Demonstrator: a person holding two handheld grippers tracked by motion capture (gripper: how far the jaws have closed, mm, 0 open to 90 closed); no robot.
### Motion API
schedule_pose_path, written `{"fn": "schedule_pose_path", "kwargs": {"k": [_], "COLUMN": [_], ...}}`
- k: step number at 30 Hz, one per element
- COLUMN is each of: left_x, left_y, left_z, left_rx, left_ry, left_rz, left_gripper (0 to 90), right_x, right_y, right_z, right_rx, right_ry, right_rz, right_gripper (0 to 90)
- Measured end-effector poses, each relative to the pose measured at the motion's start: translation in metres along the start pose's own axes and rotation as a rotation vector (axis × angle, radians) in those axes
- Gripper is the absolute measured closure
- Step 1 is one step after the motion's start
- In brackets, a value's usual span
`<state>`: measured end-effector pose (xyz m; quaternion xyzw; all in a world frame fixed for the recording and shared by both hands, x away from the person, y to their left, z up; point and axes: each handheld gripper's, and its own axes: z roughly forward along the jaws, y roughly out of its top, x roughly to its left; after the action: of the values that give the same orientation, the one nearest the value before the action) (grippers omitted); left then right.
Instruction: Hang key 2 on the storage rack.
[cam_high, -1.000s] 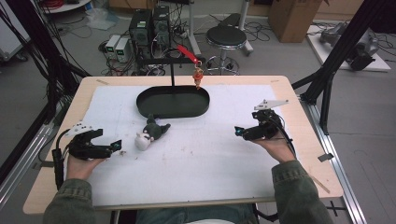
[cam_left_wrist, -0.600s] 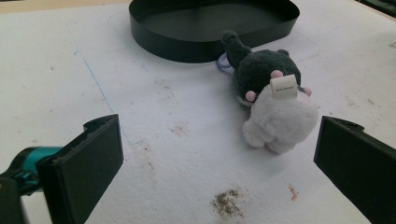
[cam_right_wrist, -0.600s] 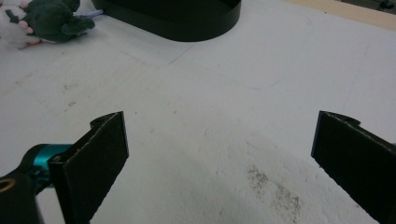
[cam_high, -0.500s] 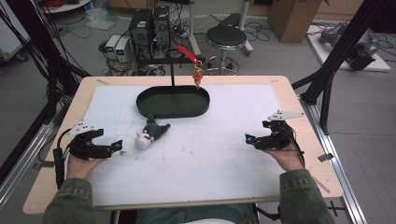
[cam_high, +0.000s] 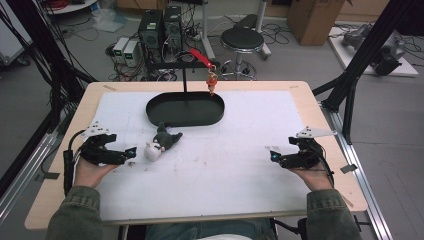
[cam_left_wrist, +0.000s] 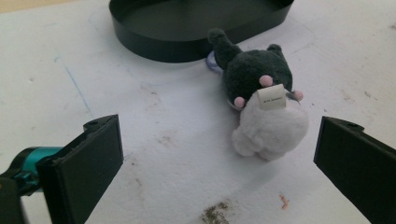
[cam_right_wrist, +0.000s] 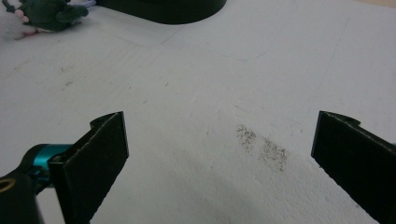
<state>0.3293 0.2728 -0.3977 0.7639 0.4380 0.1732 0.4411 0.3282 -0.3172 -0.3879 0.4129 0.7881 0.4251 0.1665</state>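
Two tongs rest low on the surface in my high view: left tongs just beside the plush toy, right tongs well apart from it. My left gripper view shows jaws spread wide, empty, the toy ahead near the black tray. My right gripper view shows jaws equally wide, holding nothing, over bare white surface.

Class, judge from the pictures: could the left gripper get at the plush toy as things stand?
Probably yes. The left gripper is open, and the plush toy lies just ahead of it on the white mat, beside the black tray; bare mat lies between them.
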Motion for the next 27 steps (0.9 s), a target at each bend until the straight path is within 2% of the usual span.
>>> {"fn": "schedule_pose_path", "kwargs": {"k": [6,11,16,20,27], "left_x": [-0.006,-0.003,-0.003,-0.005,-0.011], "left_y": [0.013,0.019,0.024,0.029,0.041], "left_z": [0.011,0.023,0.031,0.034,0.046], "left_rx": [0.050,0.094,0.120,0.135,0.188], "left_ry": [0.006,0.006,0.004,-0.007,-0.012], "left_rz": [0.025,0.011,0.014,0.004,0.025], "left_gripper": [1.8,1.8,1.8,1.8,1.8], "right_x": [-0.001,0.002,0.002,0.000,-0.002], "right_y": [-0.004,-0.009,-0.014,-0.017,-0.026], "right_z": [-0.002,0.000,0.000,-0.004,-0.007], "right_rx": [0.001,0.014,0.028,0.022,0.023], "right_ry": [-0.011,-0.011,-0.017,-0.021,-0.024], "right_rz": [0.004,-0.002,-0.013,-0.002,0.011], "right_gripper": [2.9,3.0,2.9,2.9,3.0]}}
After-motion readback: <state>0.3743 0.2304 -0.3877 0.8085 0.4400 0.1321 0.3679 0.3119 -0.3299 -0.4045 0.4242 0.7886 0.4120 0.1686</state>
